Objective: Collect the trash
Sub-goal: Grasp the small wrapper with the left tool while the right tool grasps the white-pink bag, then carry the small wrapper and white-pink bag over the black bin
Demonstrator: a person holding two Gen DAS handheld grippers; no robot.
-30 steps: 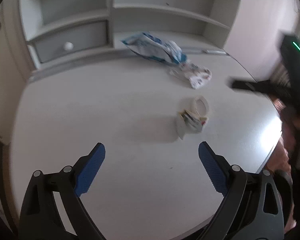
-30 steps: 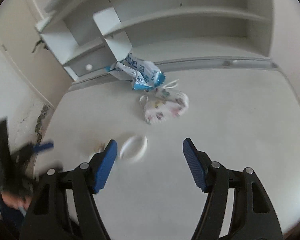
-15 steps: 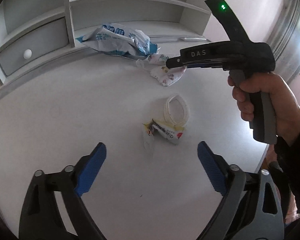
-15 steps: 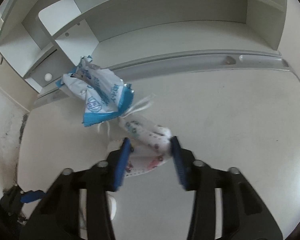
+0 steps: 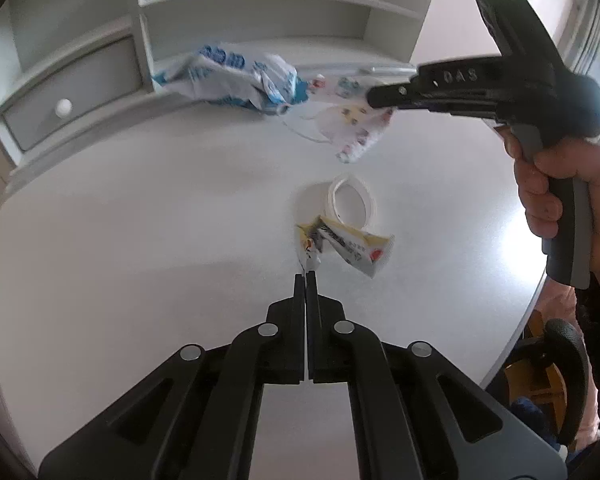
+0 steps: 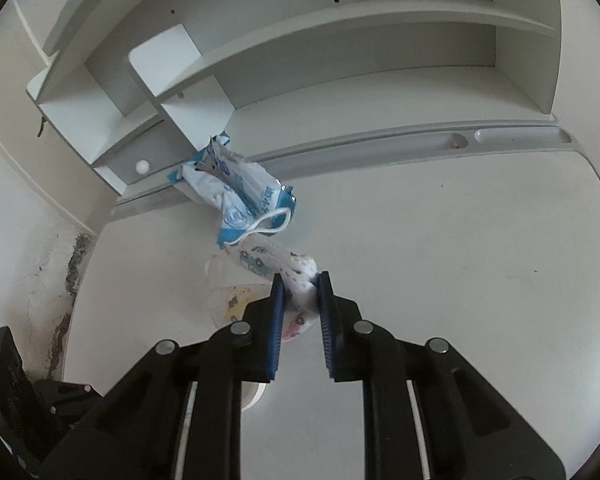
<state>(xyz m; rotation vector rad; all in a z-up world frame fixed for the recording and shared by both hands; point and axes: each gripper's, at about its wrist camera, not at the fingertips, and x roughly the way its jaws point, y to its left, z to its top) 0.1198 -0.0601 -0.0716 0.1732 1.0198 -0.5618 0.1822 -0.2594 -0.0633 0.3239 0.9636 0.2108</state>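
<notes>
Left gripper (image 5: pixel 305 280) fully closed on yellow wrapper (image 5: pixel 350 246), right gripper (image 6: pixel 300 284) closing on patterned mask (image 6: pixel 276 260); blue-white bag (image 5: pixel 236 76) upper centre, white ring (image 5: pixel 352 204) uncollected.

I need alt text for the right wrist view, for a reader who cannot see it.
The right gripper, jaws closing, pinches a patterned face mask over a white desk. Behind the mask lies a crumpled blue-and-white wrapper, below grey shelves.

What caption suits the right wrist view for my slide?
Right gripper closing on a patterned face mask beside a blue-and-white wrapper.
</notes>
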